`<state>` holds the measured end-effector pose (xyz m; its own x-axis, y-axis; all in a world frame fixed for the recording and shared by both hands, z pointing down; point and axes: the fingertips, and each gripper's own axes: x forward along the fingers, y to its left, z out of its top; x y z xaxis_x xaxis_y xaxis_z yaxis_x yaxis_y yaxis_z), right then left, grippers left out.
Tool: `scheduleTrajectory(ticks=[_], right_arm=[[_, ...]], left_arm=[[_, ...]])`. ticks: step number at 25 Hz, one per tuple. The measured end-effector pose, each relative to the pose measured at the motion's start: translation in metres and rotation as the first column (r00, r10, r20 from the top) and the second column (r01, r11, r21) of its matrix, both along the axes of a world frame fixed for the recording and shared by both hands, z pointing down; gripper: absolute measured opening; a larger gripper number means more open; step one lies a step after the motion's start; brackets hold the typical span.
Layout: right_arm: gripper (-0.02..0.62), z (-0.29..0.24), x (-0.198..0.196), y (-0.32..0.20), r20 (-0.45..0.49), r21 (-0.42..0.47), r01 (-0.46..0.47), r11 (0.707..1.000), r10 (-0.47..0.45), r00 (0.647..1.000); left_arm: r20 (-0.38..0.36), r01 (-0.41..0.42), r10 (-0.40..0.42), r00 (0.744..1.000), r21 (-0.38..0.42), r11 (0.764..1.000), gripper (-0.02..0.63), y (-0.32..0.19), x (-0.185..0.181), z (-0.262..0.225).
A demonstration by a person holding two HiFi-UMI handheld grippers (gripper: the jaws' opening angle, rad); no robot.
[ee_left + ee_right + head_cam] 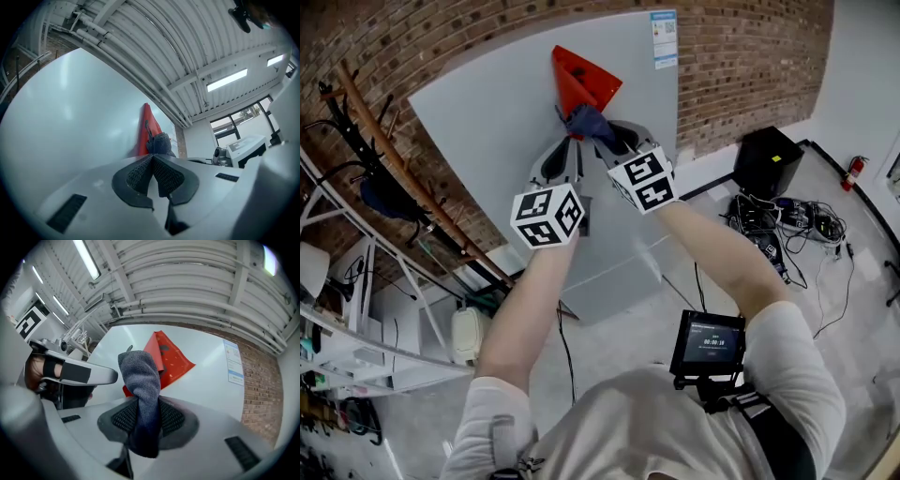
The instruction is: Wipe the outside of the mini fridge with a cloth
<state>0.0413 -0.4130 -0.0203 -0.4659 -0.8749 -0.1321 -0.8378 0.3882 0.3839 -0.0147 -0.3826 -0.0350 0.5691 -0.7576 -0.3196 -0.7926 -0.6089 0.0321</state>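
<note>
**Cloth clamped in the right fingers, up against the fridge panel**

We see the blue-grey cloth (140,380) pinched between the right gripper's (143,414) two ribbed pads. A twisted wad of it stands up past the fingertips and a short tail hangs down behind them. Just beyond the wad lies the pale grey panel of the mini fridge (208,380). We cannot tell whether the cloth presses on it.

The left gripper (153,165) has its fingers brought together with nothing between them. Its own view shows only bare panel to the left of the tips. Ahead of them is a sliver of cloth beside a red triangular piece (145,126).

The right gripper view opens that red piece out as a speckled sheet lying on the panel just past the cloth. It also shows a printed label (233,364) well off to the right of the fingers, near the fridge's edge.

Only the head view shows both grippers side by side, tips converging under the red piece. It also takes in the brick wall (741,66) behind the fridge and a black box (767,159) with cables (797,225) on the floor, off to the right of the fingers.
</note>
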Motion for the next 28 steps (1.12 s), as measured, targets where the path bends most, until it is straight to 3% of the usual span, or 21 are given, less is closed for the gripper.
scheduleTrajectory(ticks=[19,28], right_arm=[[0.11,0.001,0.186,-0.068,0.211,-0.108,-0.154,0.982,0.174,0.962],[0.11,0.003,0.198,-0.073,0.235,-0.135,-0.128,0.982,0.158,0.959]], left_arm=[[0.019,-0.054,0.054,0.998,0.002,0.999,0.003,-0.034,0.117,-0.003],[0.037,-0.036,0.036,0.999,-0.009,0.999,0.003,-0.037,0.122,0.004]])
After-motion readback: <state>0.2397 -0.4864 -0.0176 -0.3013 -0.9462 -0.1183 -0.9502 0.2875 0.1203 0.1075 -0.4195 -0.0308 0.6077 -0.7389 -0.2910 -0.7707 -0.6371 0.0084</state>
